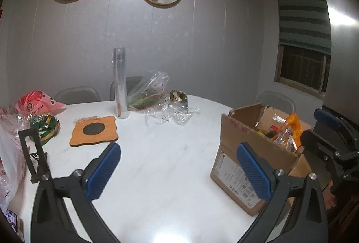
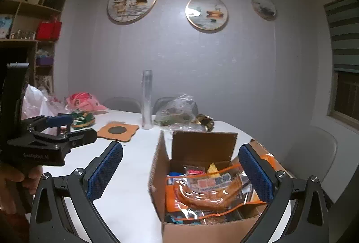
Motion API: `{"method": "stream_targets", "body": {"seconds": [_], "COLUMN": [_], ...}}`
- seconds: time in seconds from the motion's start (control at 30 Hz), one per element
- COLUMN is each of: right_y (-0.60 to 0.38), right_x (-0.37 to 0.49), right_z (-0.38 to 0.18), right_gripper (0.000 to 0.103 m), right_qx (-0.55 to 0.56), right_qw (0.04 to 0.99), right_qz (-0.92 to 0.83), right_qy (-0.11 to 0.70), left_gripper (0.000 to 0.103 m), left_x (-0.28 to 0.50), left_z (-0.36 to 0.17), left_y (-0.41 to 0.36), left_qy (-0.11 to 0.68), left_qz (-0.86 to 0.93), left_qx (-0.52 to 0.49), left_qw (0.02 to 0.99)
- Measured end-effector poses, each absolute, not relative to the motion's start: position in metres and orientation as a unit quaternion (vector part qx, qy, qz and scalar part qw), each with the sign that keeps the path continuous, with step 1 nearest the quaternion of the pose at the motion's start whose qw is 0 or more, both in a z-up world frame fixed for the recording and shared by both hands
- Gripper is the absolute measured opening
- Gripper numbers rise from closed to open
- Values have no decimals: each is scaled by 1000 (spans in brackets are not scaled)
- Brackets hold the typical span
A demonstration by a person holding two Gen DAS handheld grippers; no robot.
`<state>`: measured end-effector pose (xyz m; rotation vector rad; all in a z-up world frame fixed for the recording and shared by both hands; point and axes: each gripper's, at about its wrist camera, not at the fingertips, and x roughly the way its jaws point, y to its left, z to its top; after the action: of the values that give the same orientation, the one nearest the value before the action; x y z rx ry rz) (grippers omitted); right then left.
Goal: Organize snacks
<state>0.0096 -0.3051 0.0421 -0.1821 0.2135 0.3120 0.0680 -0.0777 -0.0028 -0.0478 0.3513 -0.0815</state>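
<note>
An open cardboard box [image 2: 202,228] stands on the white table [image 2: 134,187] and holds several snack packets. On top lies an orange packet [image 2: 208,191] with a clear window. My right gripper [image 2: 180,172] hangs open over the box's near side, its pads wide apart and pressing on nothing. My left gripper [image 1: 179,171] is open over bare table, with the box [image 1: 258,148] to its right. A green snack bag [image 1: 47,128] sits far left. The right gripper [image 1: 319,130] shows behind the box. The left gripper [image 2: 67,128] shows at the left, held by a hand [image 2: 13,178].
An orange coaster [image 1: 94,130], a tall clear sleeve of cups [image 1: 120,83], a plastic bag of greens [image 1: 148,95], a gold packet [image 1: 178,97] and a pink bag [image 1: 38,103] sit toward the table's far side. White bags [image 1: 9,153] and a black stand [image 1: 33,153] crowd the left edge. Chairs surround the table.
</note>
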Motion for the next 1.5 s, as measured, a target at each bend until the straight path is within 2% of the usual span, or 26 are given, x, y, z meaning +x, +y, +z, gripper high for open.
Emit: {"method": "stream_targets", "body": {"seconds": [1.5], "right_y": [-314], "right_x": [0], "right_z": [29], "right_gripper": [103], "right_qx": [-66], "right_qw": [972], "right_qz": [189], "right_qy": [122], "left_gripper": [102], "left_x": [66], "left_z": [-5], "left_y": [-85], "left_qy": [171], "left_qz": [-35], "left_qx": [-16], "left_qw": [985]}}
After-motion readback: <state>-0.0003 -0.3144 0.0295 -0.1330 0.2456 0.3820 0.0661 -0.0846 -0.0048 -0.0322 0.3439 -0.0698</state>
